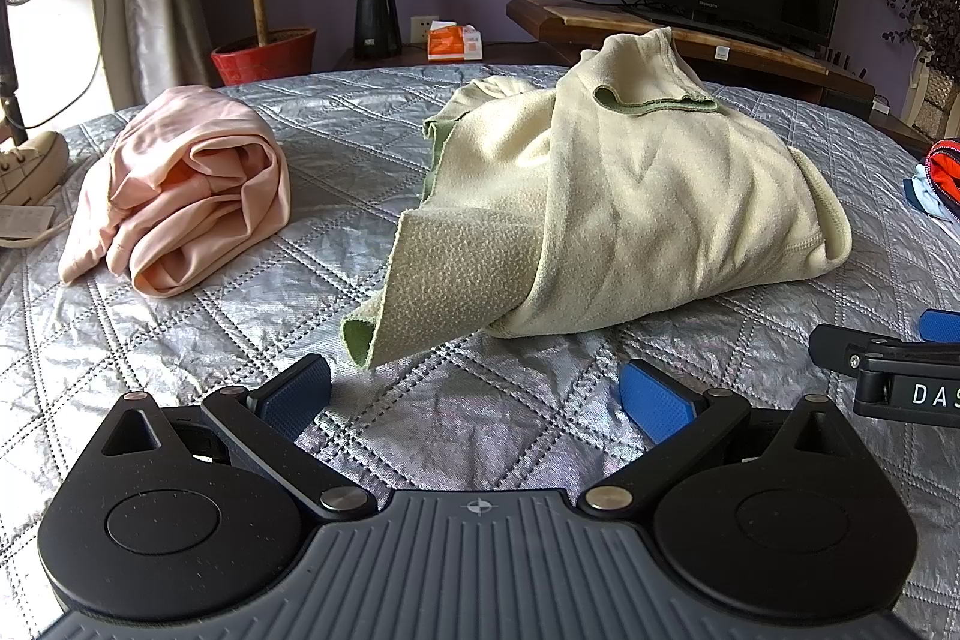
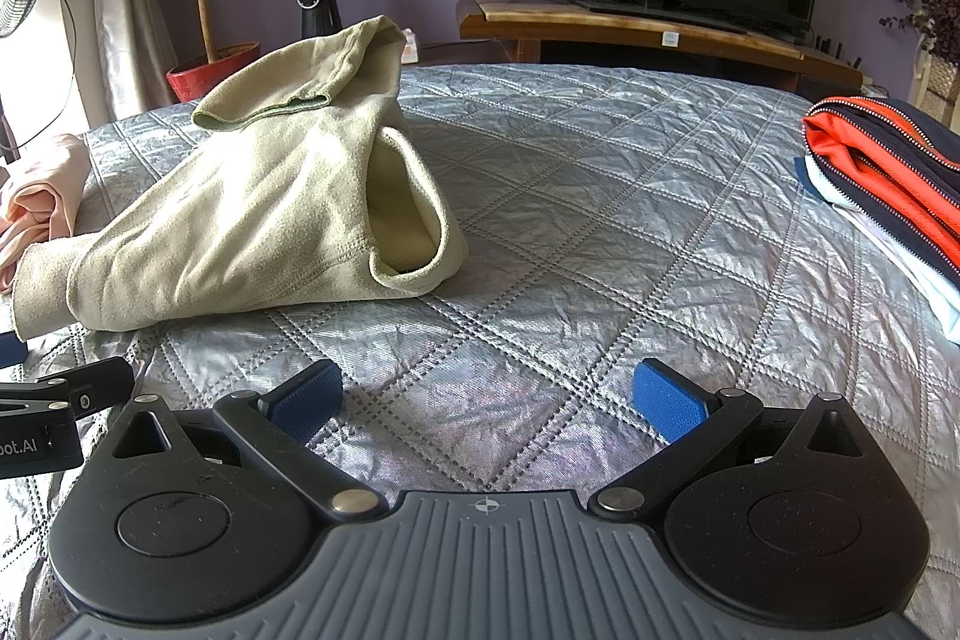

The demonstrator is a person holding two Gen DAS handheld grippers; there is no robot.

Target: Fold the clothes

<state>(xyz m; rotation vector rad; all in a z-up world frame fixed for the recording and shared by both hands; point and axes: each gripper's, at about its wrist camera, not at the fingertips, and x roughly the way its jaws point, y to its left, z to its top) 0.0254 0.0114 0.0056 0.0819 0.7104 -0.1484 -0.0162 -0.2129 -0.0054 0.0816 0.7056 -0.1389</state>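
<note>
Both grippers empty, poised before the crumpled cream top

The left gripper [image 1: 477, 394] and right gripper [image 2: 487, 400] hovered with fingers spread wide, pinching nothing. Just ahead on the quilted bedspread [image 2: 600, 196] the cream fleece top [image 1: 630, 196] sat heaped, unfolded. The step looked like reaching; next, each needed an edge to pull it flat.

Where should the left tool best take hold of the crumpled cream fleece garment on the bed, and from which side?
Probably the loose flap of the cream fleece garment that hangs toward the left tool. It lifts off the quilt, is thin, and its green edge faces the open fingers. Come straight forward and low from the near side; the bulk behind is too thick.
</note>
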